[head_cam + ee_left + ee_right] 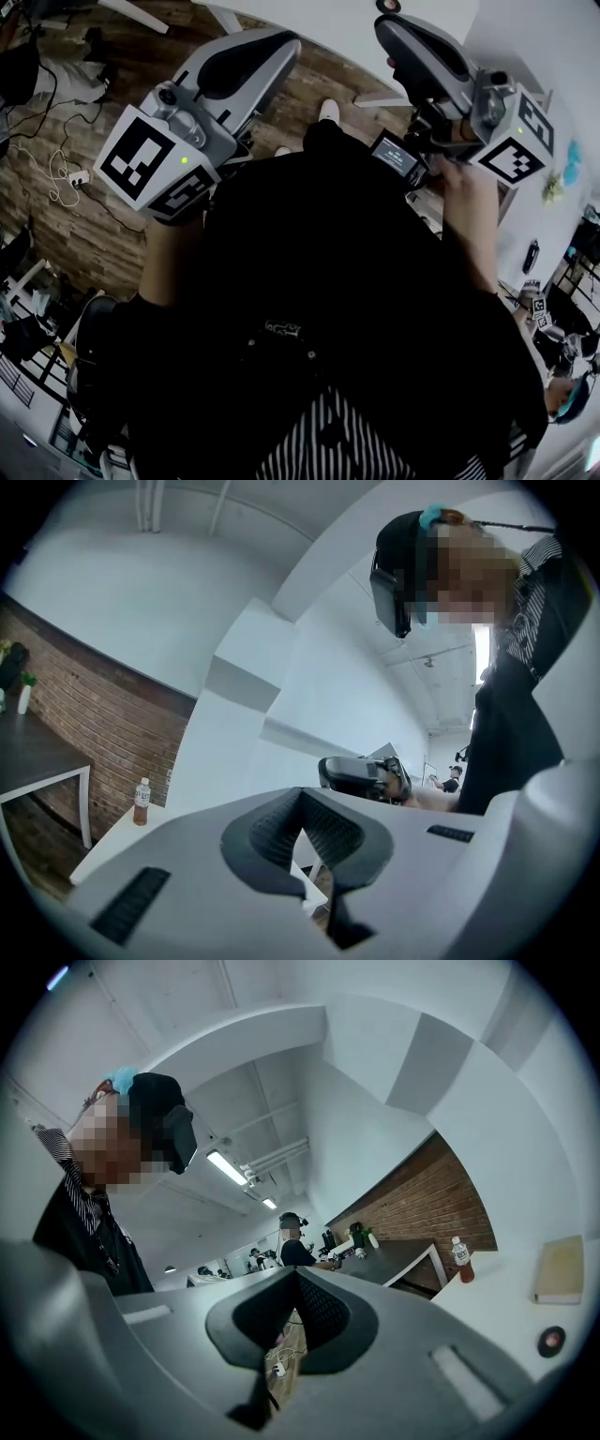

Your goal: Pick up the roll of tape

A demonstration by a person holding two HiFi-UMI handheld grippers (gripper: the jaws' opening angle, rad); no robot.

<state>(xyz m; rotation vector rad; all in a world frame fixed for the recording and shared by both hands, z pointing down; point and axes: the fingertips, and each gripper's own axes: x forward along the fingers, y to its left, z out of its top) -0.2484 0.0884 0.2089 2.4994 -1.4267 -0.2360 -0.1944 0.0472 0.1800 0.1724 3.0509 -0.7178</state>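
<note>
A small dark round roll with a reddish middle, which looks like the roll of tape (551, 1340), lies on the white table (525, 1326) at the right gripper view's lower right. It also peeks in at the head view's top edge as the tape roll (387, 5). Both grippers are held up close to the person's dark torso, far from the tape. The left gripper (277, 45) and the right gripper (390, 28) point level. In their own views the left gripper (302, 797) and right gripper (295, 1277) have jaws meeting at the tips, with nothing held.
A brown drink bottle (459, 1260) and a tan flat box (561, 1269) stand on the white table. The bottle (142, 802) shows in the left gripper view too. A dark table (398, 1258) stands by a brick wall. Cables lie on the wood floor (56, 206). Other people work in the background.
</note>
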